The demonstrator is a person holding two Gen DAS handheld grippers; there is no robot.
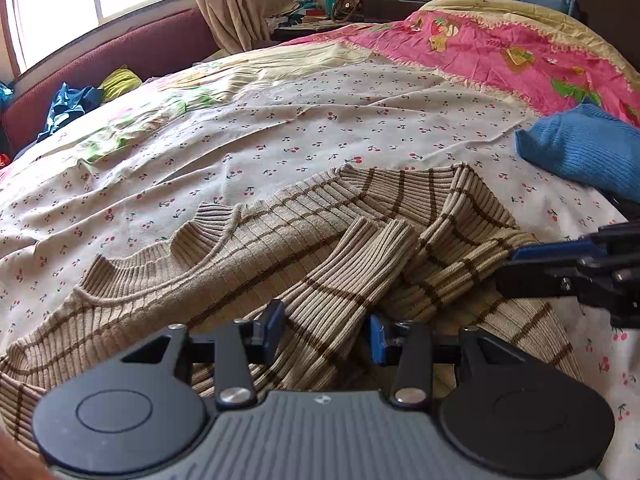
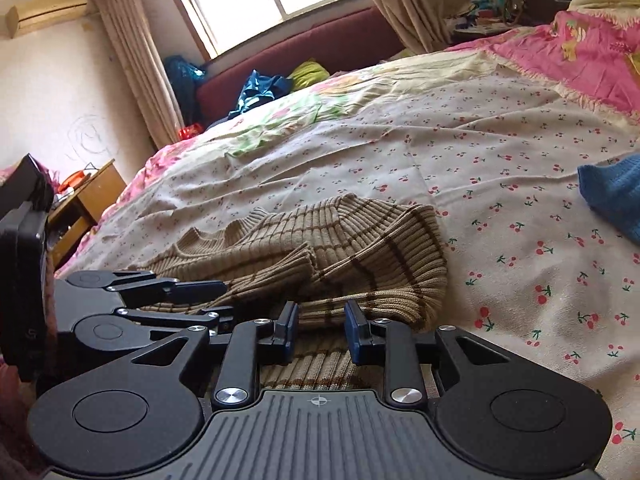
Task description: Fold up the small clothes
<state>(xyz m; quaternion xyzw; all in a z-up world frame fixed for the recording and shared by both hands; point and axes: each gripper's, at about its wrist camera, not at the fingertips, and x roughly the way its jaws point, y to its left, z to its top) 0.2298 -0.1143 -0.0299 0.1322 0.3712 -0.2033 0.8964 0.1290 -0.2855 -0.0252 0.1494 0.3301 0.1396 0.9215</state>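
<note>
Folding ribbed striped sweater (image 1: 304,240) on bed (image 1: 280,128)

Left hand-held gripper (image 1: 326,332) half-open astride sleeve cuff just ahead; right hand-held gripper (image 2: 322,330) narrow, pads clear of the hem.

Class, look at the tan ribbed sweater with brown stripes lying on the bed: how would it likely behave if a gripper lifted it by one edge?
The tan ribbed sweater already lies in soft folds, so it would probably sag and drape, not hold shape. Its ribbed knit looks grippy, so slipping seems unlikely. It looks light, though lifted by one edge it may stretch.
</note>
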